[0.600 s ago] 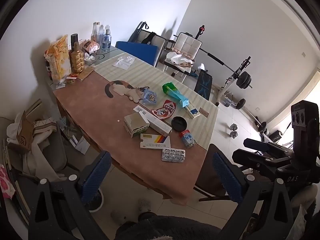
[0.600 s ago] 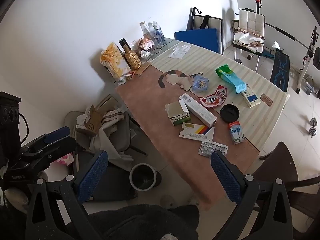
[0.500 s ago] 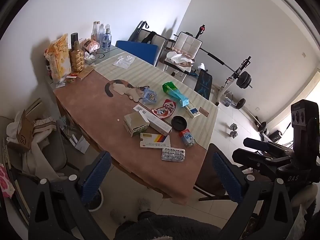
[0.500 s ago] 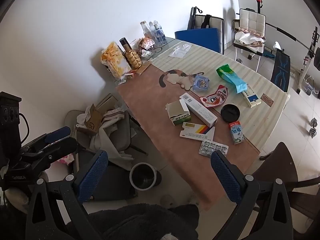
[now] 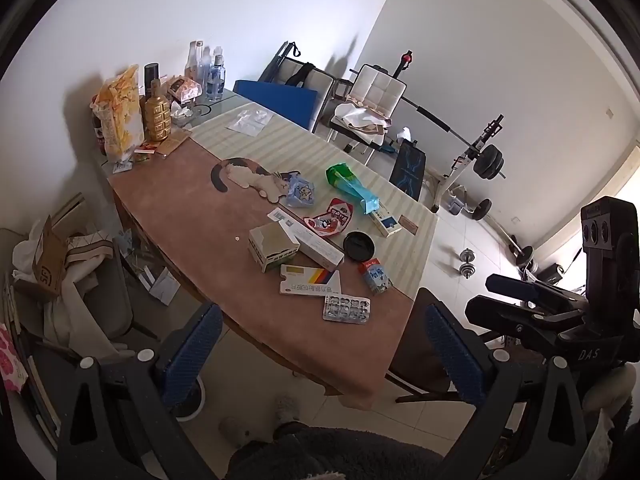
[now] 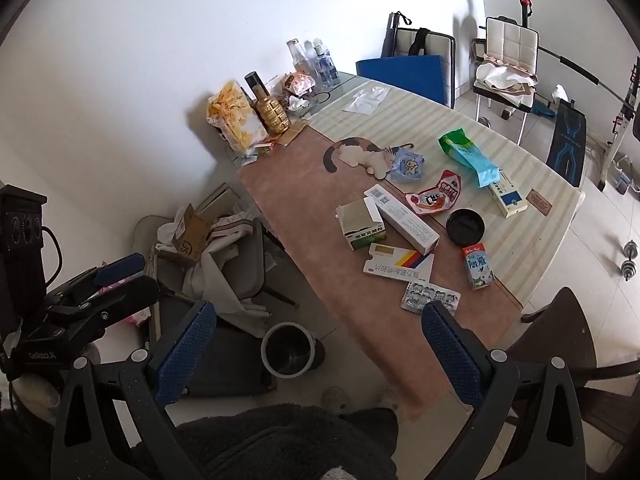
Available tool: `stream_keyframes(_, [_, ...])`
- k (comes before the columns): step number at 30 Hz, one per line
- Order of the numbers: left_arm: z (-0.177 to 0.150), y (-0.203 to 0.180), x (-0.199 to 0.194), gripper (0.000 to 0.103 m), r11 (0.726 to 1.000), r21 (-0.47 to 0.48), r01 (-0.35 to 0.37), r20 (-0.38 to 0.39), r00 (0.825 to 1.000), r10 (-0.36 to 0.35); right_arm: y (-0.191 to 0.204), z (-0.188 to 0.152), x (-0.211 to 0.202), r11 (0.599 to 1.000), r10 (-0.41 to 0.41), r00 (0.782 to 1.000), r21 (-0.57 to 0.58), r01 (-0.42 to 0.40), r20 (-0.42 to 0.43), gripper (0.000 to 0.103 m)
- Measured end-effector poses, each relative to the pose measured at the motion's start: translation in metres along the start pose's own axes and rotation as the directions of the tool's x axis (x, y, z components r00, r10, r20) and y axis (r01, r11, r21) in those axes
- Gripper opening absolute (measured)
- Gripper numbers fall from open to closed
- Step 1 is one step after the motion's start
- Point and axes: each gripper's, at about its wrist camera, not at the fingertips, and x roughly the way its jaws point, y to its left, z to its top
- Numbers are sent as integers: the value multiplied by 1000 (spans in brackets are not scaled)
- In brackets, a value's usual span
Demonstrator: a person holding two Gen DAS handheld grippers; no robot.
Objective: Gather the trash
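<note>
The small milk carton (image 6: 479, 266) lying on the desk (image 6: 304, 184) reads "Pure Milk" in blue letters. The cardboard box (image 6: 191, 236) on the heap beside the desk carries "SF" in black. White letters "DAS" stand on the black body of the right gripper (image 5: 588, 354) as seen from the left wrist. Print on the medicine boxes and the red pouch is too small to read.

Shiny foil blister pack (image 5: 346, 309), matt cardboard box (image 5: 273, 246), glossy black lid (image 5: 359, 246)
</note>
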Motion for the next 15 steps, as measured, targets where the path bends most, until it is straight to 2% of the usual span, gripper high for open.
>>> stream_keyframes(15, [-11, -4, 8, 103, 1000, -2, 7, -3, 1000, -7, 0, -2, 1, 1000, 6, 1000, -2, -6, -1, 103])
